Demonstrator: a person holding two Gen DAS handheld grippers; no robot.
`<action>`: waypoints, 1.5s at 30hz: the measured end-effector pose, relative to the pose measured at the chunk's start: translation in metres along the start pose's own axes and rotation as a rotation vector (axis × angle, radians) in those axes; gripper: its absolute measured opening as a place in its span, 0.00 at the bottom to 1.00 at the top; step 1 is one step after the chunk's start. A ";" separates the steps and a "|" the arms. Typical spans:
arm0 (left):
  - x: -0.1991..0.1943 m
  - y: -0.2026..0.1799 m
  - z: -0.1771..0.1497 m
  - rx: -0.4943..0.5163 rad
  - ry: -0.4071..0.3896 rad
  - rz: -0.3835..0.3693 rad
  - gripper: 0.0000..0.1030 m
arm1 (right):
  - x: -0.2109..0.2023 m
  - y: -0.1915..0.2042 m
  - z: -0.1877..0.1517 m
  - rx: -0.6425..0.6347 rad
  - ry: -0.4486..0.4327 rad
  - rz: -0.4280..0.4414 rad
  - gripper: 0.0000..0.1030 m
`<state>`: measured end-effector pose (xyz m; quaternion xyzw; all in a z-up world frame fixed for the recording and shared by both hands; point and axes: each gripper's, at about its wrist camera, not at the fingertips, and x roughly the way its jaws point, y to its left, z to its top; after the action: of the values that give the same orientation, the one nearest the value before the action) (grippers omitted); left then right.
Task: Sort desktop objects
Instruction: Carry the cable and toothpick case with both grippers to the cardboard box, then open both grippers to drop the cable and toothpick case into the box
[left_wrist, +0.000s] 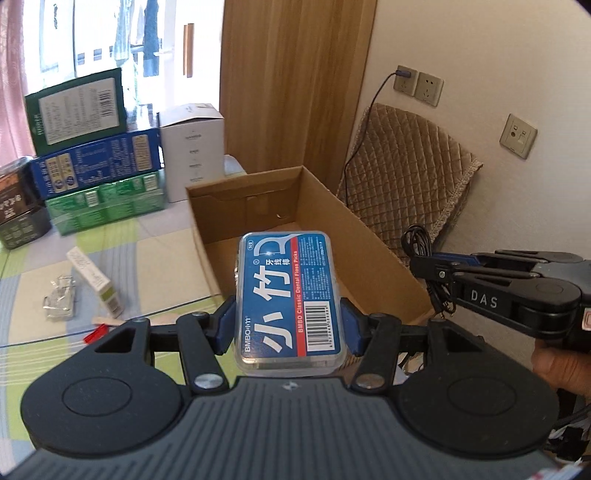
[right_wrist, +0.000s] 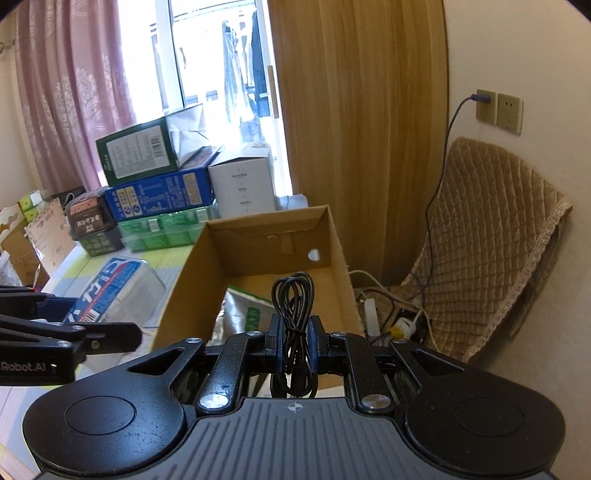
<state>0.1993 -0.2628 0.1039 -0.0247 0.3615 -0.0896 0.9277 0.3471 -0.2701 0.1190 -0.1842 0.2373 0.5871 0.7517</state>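
My left gripper (left_wrist: 288, 326) is shut on a clear plastic floss-pick box (left_wrist: 288, 291) with a blue label, its blue pads pressing on the two long sides. It hangs over the near edge of an open cardboard box (left_wrist: 243, 199). To the right, my right gripper (left_wrist: 419, 264) pinches a coiled black cable (left_wrist: 419, 238). In the right wrist view, the right gripper (right_wrist: 294, 339) is shut on that cable (right_wrist: 293, 295) above the cardboard box (right_wrist: 181, 295). A green and silver packet (right_wrist: 247, 314) lies inside. The left gripper (right_wrist: 85, 317) holds the floss-pick box (right_wrist: 122, 284) at left.
Stacked green and blue cartons (left_wrist: 92, 155) and a white box (left_wrist: 192, 144) stand behind the cardboard box. A small carton (left_wrist: 96, 277) and foil strip (left_wrist: 61, 302) lie on the checked tablecloth. A quilted chair (left_wrist: 402, 177), wall sockets and a floor power strip (right_wrist: 373, 314) are right.
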 end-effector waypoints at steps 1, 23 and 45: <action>0.006 -0.001 0.002 0.005 0.003 -0.003 0.50 | 0.003 -0.003 0.001 0.001 0.002 0.000 0.10; 0.065 0.003 0.001 0.004 0.038 -0.005 0.61 | 0.053 -0.016 -0.005 0.002 0.070 0.009 0.10; 0.045 0.035 -0.013 -0.042 0.016 0.028 0.64 | 0.055 0.001 -0.002 0.013 0.054 0.032 0.39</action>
<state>0.2285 -0.2363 0.0603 -0.0385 0.3708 -0.0693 0.9253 0.3563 -0.2274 0.0858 -0.1911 0.2642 0.5925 0.7367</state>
